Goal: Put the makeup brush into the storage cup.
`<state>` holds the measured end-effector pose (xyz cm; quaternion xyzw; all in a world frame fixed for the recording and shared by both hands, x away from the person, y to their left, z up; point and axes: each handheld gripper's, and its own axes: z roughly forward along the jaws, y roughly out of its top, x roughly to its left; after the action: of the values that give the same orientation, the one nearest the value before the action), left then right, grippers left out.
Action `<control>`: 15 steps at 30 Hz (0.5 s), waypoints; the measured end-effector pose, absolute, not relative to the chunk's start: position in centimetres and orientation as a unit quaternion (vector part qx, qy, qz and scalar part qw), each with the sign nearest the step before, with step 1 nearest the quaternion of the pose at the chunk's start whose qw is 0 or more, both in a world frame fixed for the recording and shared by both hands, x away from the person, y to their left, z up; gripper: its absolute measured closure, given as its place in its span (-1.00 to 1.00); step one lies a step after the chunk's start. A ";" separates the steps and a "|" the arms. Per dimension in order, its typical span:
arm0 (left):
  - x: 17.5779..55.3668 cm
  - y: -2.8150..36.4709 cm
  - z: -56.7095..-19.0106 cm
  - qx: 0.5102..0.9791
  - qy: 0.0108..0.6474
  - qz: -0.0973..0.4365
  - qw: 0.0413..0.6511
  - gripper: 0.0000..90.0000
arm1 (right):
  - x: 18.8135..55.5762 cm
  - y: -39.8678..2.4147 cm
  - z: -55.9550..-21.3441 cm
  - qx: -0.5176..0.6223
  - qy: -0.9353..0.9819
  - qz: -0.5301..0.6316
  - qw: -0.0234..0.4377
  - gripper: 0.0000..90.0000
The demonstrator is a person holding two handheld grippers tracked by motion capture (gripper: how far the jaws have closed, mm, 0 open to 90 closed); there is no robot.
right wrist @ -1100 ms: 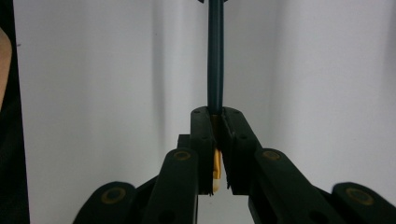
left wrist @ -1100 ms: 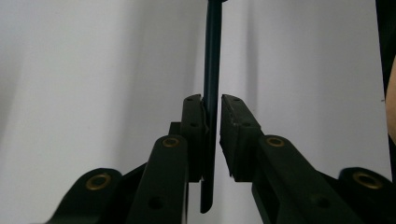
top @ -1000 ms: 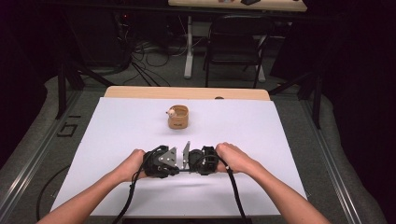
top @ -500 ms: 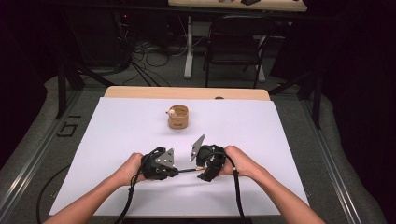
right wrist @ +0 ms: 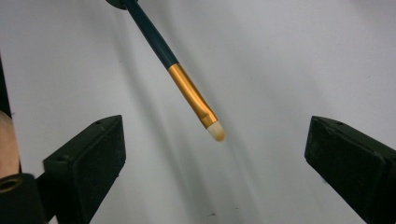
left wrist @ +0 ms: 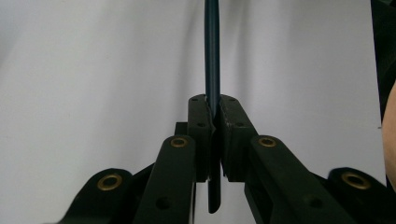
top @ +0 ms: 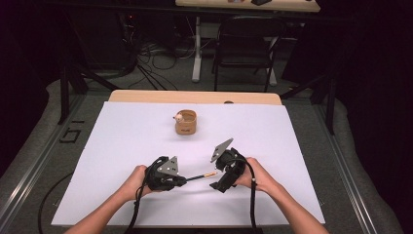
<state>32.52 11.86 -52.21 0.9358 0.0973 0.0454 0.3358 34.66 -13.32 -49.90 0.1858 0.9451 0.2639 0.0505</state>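
High view: you have the left gripper [top: 181, 180] clenched on the dark handle of a small brush [top: 200, 176], and the right gripper [top: 220, 181] stands released just past the brush's tip, its jaws having just been opening with the tip between them but untouched. The handover looks done; the brush now rides in your left hand alone, lifted a little above the white table [top: 122, 141].

In the left gripper view the brush handle [left wrist: 212, 56] runs straight up between the pressed pads, its butt end sticking out below them, so the grip sits near the rear of the handle. In the right gripper view the gold ferrule and pale bristle tip of the brush [right wrist: 191, 95] hang free in the gap, well clear of both fingers [right wrist: 88, 154].

The brush's long axis lies nearly level and runs across the table from your left hand toward your right, bristle end pointing right and slightly away from you. It does not yet aim at the round wooden holder [top: 186, 122], which stands farther back near the table's middle with another small brush already in it.

What is left, as I judge it: swing the brush toward that holder, tip it upright, and drop it in. Nothing of that has begun.
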 end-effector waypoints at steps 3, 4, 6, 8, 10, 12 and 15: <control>32.3 12.1 -52.6 0.930 0.111 0.045 0.347 0.88 | 34.8 -14.1 -50.0 0.201 0.936 0.285 0.054 -0.99; 32.3 12.1 -52.6 0.930 0.111 0.045 0.347 0.88 | 34.8 -14.1 -50.0 0.201 0.936 0.285 0.054 -0.99; 32.2 12.3 -52.8 0.924 0.125 0.048 0.358 0.88 | 34.7 -14.5 -50.1 0.212 0.931 0.292 0.054 -1.00; 32.2 12.5 -52.8 0.922 0.129 0.050 0.362 0.88 | 34.7 -14.6 -50.2 0.212 0.929 0.299 0.058 -1.00; 32.2 12.7 -52.9 0.915 0.142 0.050 0.375 0.88 | 34.7 -14.9 -50.2 0.220 0.925 0.305 0.055 -1.00; 32.2 12.8 -52.9 0.910 0.150 0.051 0.384 0.88 | 34.7 -15.1 -50.2 0.226 0.922 0.309 0.057 -1.00; 32.2 12.9 -53.0 0.909 0.153 0.055 0.384 0.88 | 34.7 -15.7 -50.2 0.238 0.915 0.321 0.053 -1.00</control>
<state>32.18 12.90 -52.96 0.9089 0.1534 0.0549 0.3838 34.71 -15.68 -50.24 0.2377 0.9151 0.3213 0.0530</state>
